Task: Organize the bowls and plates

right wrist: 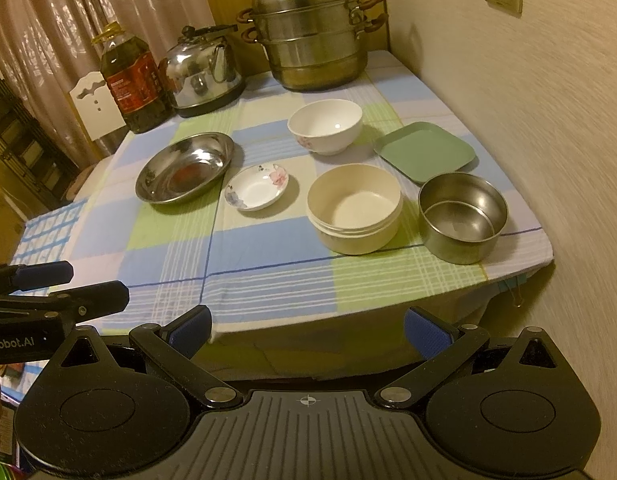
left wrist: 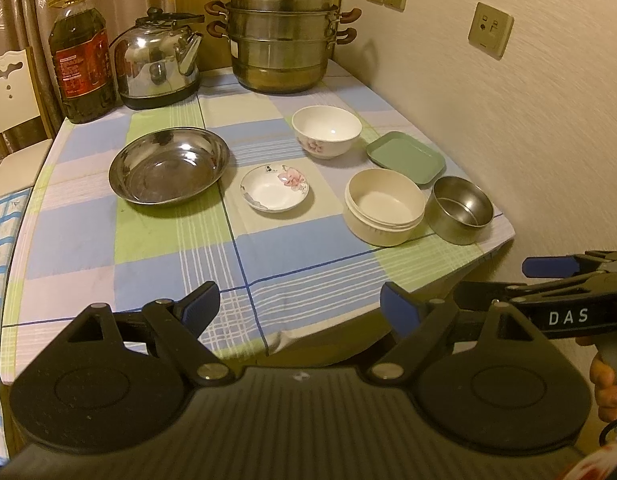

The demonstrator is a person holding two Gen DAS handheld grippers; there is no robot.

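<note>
We hold our left gripper (left wrist: 300, 306) and right gripper (right wrist: 308, 330) spread wide and empty, short of the checked-cloth table (right wrist: 268, 264) bearing a cream round plastic bowl (right wrist: 354, 208).

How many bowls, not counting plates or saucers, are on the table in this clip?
3. A white flowered bowl sits mid-table, a cream bowl nearer the front, and a small steel bowl at the front right corner by the wall. Nothing seems hidden.
</note>
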